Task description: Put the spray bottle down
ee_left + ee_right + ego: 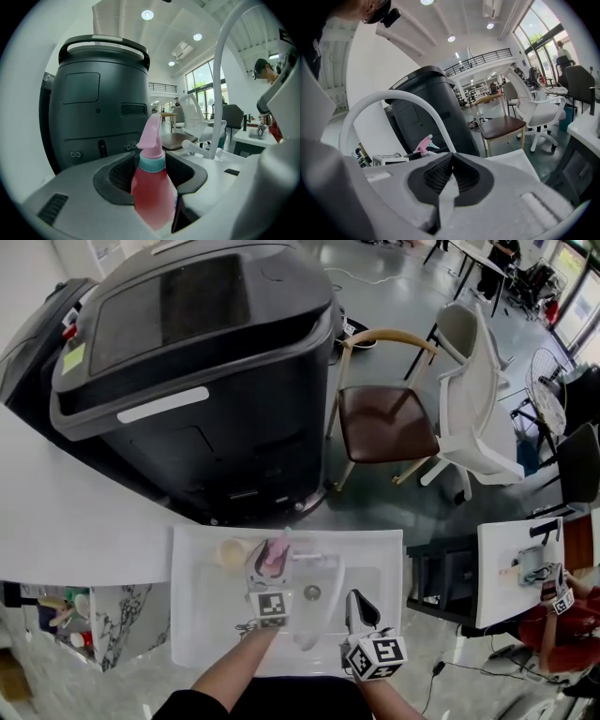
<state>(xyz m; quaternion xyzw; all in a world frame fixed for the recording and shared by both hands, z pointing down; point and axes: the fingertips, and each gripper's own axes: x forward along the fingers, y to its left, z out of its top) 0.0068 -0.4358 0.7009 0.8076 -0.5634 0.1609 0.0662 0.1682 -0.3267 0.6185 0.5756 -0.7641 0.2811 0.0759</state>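
Observation:
A pink spray bottle (152, 192) with a teal collar and pink trigger head stands upright between the jaws of my left gripper (153, 165), which is shut on its body. From the head view, the bottle (274, 557) and left gripper (270, 563) are over the back left part of the white sink (192, 634). My right gripper (360, 607) hovers at the sink's front right. Its jaws (451, 159) meet with nothing between them. The right gripper view also catches the bottle (423, 144) off to the left.
A white arched faucet (219, 93) rises just right of the bottle. A beige round object (230, 552) lies at the sink's back left. Behind the sink are a big black bin (197, 362), a brown chair (384, 423) and a white chair (478, 399).

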